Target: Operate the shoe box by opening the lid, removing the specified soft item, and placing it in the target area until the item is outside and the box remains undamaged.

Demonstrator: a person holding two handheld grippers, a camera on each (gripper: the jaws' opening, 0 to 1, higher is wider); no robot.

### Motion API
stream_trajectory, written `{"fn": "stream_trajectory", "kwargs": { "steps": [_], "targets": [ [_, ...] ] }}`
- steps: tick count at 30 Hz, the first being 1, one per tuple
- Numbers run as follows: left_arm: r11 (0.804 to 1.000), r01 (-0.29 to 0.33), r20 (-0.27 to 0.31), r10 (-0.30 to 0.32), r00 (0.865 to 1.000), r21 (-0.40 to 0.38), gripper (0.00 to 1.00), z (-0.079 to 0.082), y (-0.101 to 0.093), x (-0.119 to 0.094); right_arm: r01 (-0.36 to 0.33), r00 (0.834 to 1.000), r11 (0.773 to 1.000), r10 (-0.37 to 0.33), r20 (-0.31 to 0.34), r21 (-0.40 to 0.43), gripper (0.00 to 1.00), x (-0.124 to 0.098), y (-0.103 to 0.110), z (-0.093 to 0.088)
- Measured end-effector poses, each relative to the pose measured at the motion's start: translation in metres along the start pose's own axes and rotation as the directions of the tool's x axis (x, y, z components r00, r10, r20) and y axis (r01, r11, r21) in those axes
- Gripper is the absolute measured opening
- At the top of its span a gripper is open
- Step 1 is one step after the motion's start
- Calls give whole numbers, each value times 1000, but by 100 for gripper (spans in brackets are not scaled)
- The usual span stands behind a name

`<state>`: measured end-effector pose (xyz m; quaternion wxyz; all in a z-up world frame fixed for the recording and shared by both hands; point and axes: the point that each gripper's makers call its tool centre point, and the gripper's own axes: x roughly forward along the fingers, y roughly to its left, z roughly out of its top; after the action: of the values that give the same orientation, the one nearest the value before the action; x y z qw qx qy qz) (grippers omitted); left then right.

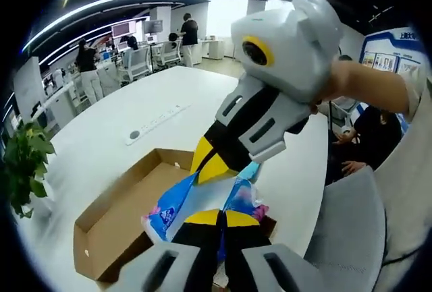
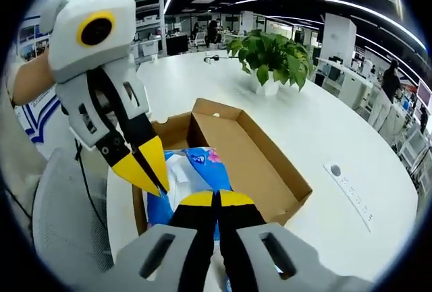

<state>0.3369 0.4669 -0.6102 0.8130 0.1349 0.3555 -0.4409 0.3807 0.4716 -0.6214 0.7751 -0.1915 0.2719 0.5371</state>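
Lid's already open; both your grippers, left gripper [image 1: 217, 219] and right gripper [image 2: 216, 201], have jaws closed on the blue packet [image 2: 202, 170], which you've yet to lift clear of the box [image 2: 270, 164].

Shoe box [image 2: 256, 154] is open, lid flap laid flat beside it, so access from above is free. Both grippers crowd over the blue soft pack [image 2: 196, 170] at the near end: left gripper [image 2: 152, 170] and right gripper [image 2: 216, 201] tips nearly touching, little room between. Far half of the box interior is bare. White worktop [image 2: 324, 123] past the box is wide open; potted plant [image 2: 270, 56] and power strip [image 2: 347, 187] stand well apart. Grey chair [image 2: 61, 224] hugs the near edge.
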Motion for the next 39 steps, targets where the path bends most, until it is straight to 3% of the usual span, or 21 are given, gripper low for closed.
{"fn": "stream_trajectory", "kwargs": {
  "steps": [13, 23, 39],
  "targets": [
    [994, 87, 6, -88, 996, 58, 0, 32, -32, 26, 25, 999, 1000, -24, -29, 13, 0, -42, -14, -27],
    [984, 151, -4, -151, 988, 93, 0, 50, -54, 55, 41, 997, 997, -36, -68, 69, 0, -70, -31, -60],
    [945, 283, -65, -276, 959, 163, 0, 81, -94, 121, 38, 991, 992, -22, -133, 124, 0, -108, -51, -118]
  ]
}}
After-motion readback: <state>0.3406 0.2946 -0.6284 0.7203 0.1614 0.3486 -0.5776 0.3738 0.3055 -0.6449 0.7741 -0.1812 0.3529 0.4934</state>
